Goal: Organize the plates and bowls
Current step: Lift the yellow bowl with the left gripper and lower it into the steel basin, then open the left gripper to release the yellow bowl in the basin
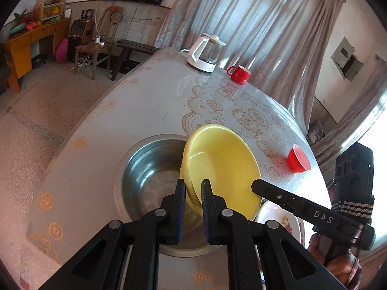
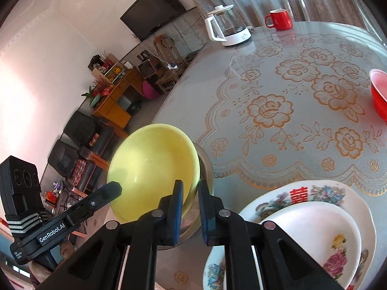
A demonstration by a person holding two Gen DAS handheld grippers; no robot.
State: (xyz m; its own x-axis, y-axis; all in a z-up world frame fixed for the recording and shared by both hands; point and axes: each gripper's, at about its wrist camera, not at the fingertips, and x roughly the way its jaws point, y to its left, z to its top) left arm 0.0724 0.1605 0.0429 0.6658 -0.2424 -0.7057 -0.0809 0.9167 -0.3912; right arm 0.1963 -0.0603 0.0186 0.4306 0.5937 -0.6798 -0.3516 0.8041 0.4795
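– Yellow bowl (image 1: 222, 166): left wrist view?
– Left gripper (image 1: 193, 188) pinches its rim, tilted over the steel basin (image 1: 145, 166) at the table's near edge.
– Right wrist view?
– Right gripper (image 2: 188, 188) also straddles the rim, nearly closed; flowered plates (image 2: 312, 227) already nested; red bowl (image 2: 378, 94) probably remains.

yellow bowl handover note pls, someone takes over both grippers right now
Left gripper: shut on the yellow bowl at its rim, bowl tilted above the steel basin.
Right gripper: also shut on the same bowl's rim.
White floral plate sits on the big patterned plate, right of the basin. Small red bowl stands apart on the table.
Done: the two plates are stacked.
Left: set the yellow bowl down; the red bowl is untouched.
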